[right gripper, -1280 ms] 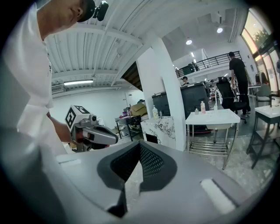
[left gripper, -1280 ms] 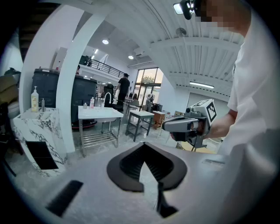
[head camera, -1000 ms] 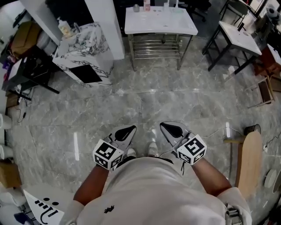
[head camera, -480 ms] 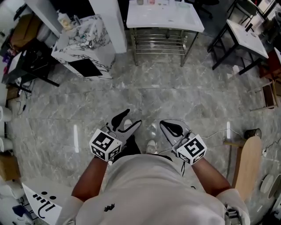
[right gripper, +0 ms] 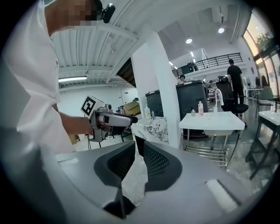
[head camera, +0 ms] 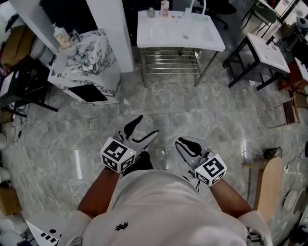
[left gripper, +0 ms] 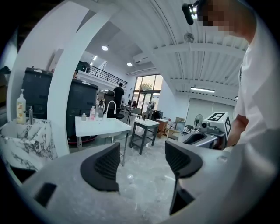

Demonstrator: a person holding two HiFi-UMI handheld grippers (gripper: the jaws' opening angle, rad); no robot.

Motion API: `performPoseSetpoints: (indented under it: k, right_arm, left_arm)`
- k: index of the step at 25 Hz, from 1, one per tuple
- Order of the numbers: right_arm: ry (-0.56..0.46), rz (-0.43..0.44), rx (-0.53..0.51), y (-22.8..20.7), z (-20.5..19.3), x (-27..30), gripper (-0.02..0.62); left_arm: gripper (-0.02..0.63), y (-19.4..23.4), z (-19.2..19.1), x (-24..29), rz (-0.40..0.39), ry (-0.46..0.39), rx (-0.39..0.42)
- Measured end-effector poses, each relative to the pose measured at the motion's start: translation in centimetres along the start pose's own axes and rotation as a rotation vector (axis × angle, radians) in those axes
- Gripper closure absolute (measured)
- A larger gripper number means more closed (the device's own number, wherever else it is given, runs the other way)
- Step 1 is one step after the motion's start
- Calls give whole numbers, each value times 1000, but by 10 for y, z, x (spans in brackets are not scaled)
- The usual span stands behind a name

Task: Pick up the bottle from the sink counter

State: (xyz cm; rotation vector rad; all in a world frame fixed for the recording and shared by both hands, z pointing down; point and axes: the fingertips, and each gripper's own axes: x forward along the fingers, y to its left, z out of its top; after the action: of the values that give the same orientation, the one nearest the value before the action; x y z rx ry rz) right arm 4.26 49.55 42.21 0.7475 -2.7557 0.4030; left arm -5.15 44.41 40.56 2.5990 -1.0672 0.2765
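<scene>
A pink bottle (head camera: 165, 8) stands at the back edge of the white sink counter (head camera: 178, 33), far ahead across the floor, beside a small grey bottle (head camera: 150, 12) and a faucet (head camera: 197, 6). Both grippers are held close to the person's body, well short of the counter. My left gripper (head camera: 147, 126) has its jaws opening, with nothing between them. My right gripper (head camera: 188, 142) is shut and empty. From the left gripper view the bottle (left gripper: 92, 113) shows small on the counter (left gripper: 103, 127). It appears again in the right gripper view (right gripper: 201, 108).
A marble-patterned cabinet (head camera: 84, 57) with a soap bottle (head camera: 60, 34) stands left of the counter, next to a white pillar (head camera: 113, 29). Dark-framed tables (head camera: 264, 48) stand at the right. A wooden board (head camera: 269, 187) lies near my right side. A person (right gripper: 235, 78) stands far behind.
The left gripper's jaws went from shut to spread apart. Both grippers shifted slightly, and the sink counter now shows more fully at the top. The right gripper stays shut.
</scene>
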Motion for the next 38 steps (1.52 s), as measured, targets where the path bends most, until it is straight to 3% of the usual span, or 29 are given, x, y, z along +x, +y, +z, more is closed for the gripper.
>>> performPoseSetpoints:
  k: [11,20,38]
  right_arm:
    - [-11,-103,14,-60,81,121,529]
    - [-11,-143,30,-139,101,161,534]
    - [43,-63,7,-398,156,219,534]
  left_arm:
    - [209,163,54,43,-54,39,56]
    - [204,231,73,106,-39,42,40]
    - [204,379,156,314,150,62,34]
